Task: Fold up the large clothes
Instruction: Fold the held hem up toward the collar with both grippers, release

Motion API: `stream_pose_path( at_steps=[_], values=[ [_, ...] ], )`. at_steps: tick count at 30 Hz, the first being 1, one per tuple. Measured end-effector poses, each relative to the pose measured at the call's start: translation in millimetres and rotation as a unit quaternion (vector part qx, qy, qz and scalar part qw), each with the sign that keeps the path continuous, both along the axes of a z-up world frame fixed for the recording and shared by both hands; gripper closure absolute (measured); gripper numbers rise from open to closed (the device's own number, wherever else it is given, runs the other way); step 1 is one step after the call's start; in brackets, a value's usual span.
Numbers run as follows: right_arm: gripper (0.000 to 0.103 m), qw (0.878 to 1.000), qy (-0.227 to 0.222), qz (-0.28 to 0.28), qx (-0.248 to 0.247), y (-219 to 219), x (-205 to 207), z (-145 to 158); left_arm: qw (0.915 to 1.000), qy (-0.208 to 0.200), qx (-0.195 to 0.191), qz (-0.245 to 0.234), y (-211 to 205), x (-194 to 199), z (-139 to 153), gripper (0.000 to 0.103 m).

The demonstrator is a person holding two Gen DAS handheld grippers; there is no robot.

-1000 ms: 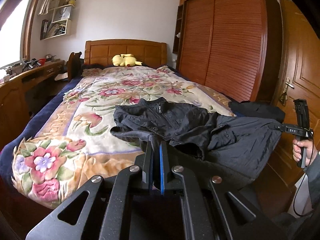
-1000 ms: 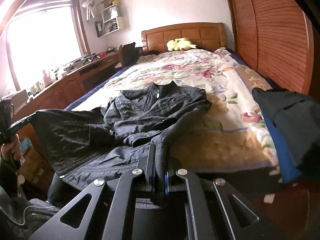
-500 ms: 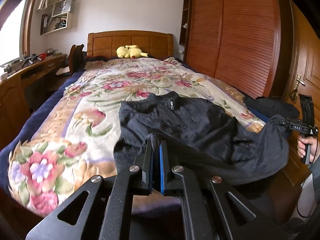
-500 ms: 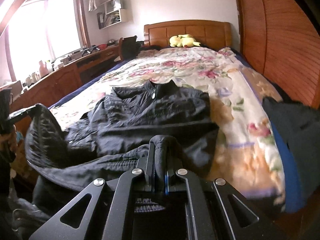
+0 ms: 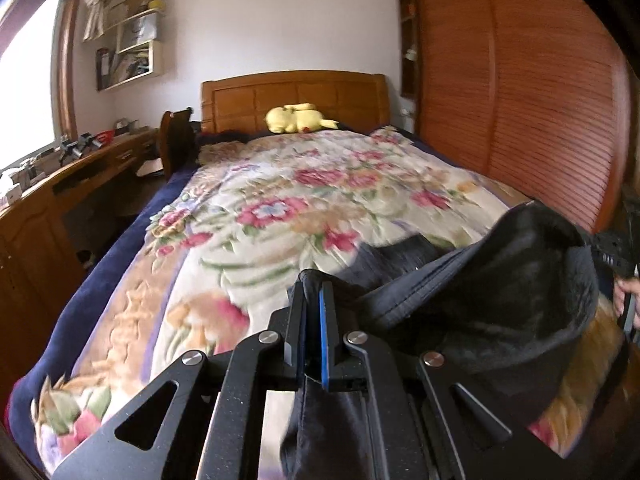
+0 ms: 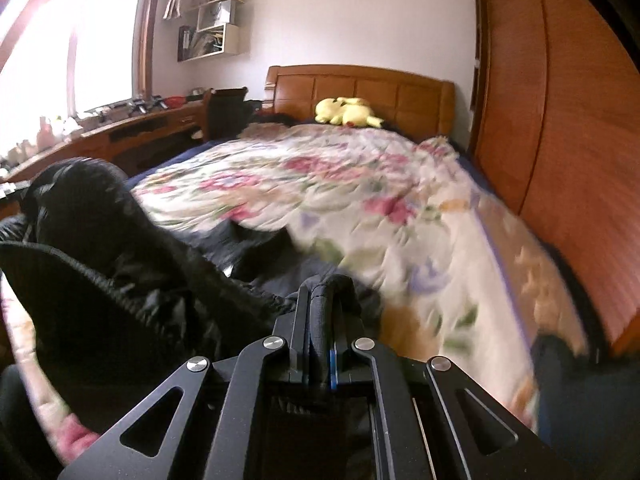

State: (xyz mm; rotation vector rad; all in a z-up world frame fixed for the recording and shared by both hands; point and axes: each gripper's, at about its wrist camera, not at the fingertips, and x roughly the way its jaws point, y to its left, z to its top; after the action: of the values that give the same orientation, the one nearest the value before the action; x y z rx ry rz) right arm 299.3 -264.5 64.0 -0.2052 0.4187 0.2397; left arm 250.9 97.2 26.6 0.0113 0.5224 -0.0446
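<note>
In your left wrist view, the left gripper is pinching the hem of the black jacket, which billows above the floral bedspread; soft and fairly light, it sags between grips, so hold at hem corners. In your right wrist view, the right gripper clamps the ribbed hem edge, probably at a corner, though blur hides it.

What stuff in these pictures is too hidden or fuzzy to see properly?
- Black jacket: both wrist views, billowed up and blurred; its collar and sleeves can't be told apart.
- Floral blanket: motion blur smears the pattern, and the jacket covers part of it.
- Person's hand: left wrist view, cut off by the right edge.
- Desk clutter: right wrist view, too small and washed out by window glare.
</note>
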Motion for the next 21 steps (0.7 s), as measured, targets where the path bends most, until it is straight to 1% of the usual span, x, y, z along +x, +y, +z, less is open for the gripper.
stream_pose_path(
  at_steps=[2, 4, 5, 6, 9, 13, 15, 16, 17, 18, 19, 20, 21],
  values=[
    [0.097, 1.0, -0.011, -0.013, -0.016, 10, 33, 2, 0.9997, -0.007, 0.015, 0.016, -5, 33, 3, 0.097],
    [0.097, 0.999, -0.013, -0.025, -0.02, 18, 67, 4, 0.9997, -0.002, 0.015, 0.017, -9, 57, 1, 0.097],
    [0.097, 0.999, -0.014, -0.029, -0.022, 22, 80, 5, 0.9996, 0.003, 0.016, 0.022, -11, 75, 0, 0.097],
    [0.097, 0.999, -0.014, -0.036, -0.025, 27, 97, 5, 0.9995, 0.004, 0.018, 0.026, -12, 83, -1, 0.097],
    [0.097, 0.998, -0.008, -0.049, -0.036, 45, 132, 3, 0.9984, 0.016, 0.035, 0.042, -12, 121, -7, 0.097],
    [0.097, 0.997, -0.003, -0.066, -0.042, 61, 166, -1, 0.9968, 0.029, 0.052, 0.053, -11, 156, -16, 0.097],
    [0.097, 0.997, 0.018, -0.077, -0.025, 63, 179, -8, 0.9966, 0.042, 0.05, 0.049, -10, 169, -24, 0.097],
    [0.093, 0.996, 0.035, -0.082, -0.017, 63, 185, -15, 0.9966, 0.054, 0.045, 0.043, -9, 175, -30, 0.096],
    [0.092, 0.995, 0.049, -0.082, -0.009, 66, 189, -23, 0.9972, 0.058, 0.034, 0.034, -8, 176, -35, 0.093],
    [0.09, 0.995, 0.054, -0.079, -0.005, 67, 191, -27, 0.9976, 0.049, 0.034, 0.035, -8, 172, -38, 0.093],
    [0.087, 0.996, 0.056, -0.074, -0.002, 69, 191, -30, 0.9975, 0.042, 0.043, 0.038, -9, 168, -39, 0.09],
    [0.086, 0.996, 0.055, -0.073, -0.005, 73, 188, -34, 0.9976, 0.041, 0.045, 0.031, -11, 163, -40, 0.083],
    [0.083, 0.996, 0.054, -0.076, -0.009, 75, 186, -36, 0.9981, 0.045, 0.039, 0.019, -11, 161, -41, 0.079]
  ],
)
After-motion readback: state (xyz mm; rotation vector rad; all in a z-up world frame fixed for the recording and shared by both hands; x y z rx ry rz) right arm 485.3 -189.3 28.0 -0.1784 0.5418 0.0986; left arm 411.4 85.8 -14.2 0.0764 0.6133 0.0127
